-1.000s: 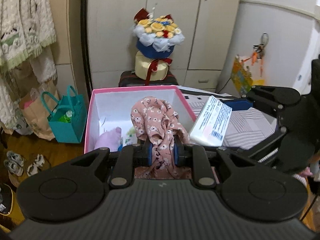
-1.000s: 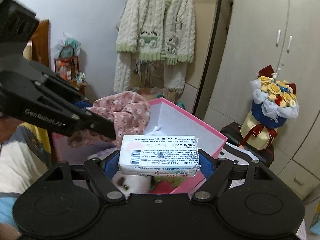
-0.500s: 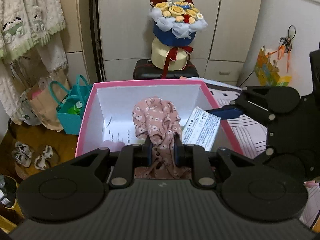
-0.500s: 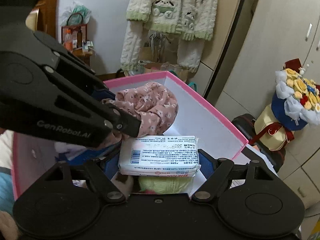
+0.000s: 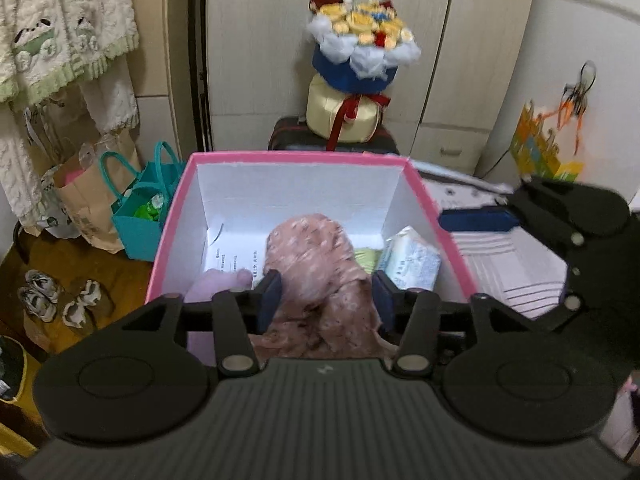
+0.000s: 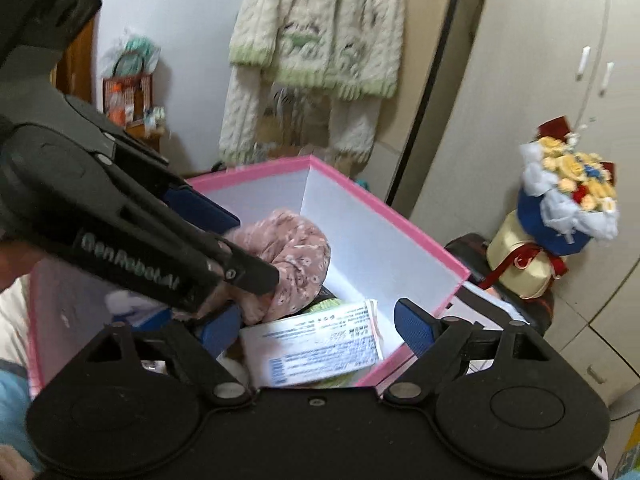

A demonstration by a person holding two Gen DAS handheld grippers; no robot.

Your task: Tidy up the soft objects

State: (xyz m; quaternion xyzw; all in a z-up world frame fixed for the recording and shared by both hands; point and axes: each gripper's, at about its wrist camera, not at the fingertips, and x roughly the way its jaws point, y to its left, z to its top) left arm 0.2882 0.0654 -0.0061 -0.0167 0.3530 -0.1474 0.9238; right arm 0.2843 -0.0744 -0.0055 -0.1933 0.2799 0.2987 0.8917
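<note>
A pink box with white walls lies open below both grippers. My left gripper hangs over its near edge and its jaws are opening. The pink floral cloth slumps between them, blurred, its top resting inside the box. My right gripper is over the box's right side, its jaws opening too. The white tissue pack lies tilted and blurred below them, clear of the right pad. A lilac soft thing and a pale green one lie on the box floor.
Behind the box, a flower bouquet stands on a dark case against the wardrobe. A teal bag, a paper bag and small shoes sit on the floor at left. Striped bedding lies right of the box.
The left jaws have spread apart and the floral cloth has sagged into the box. The tissue pack has slipped out of the right jaws and tipped down. Both grippers have sunk closer to the box.
</note>
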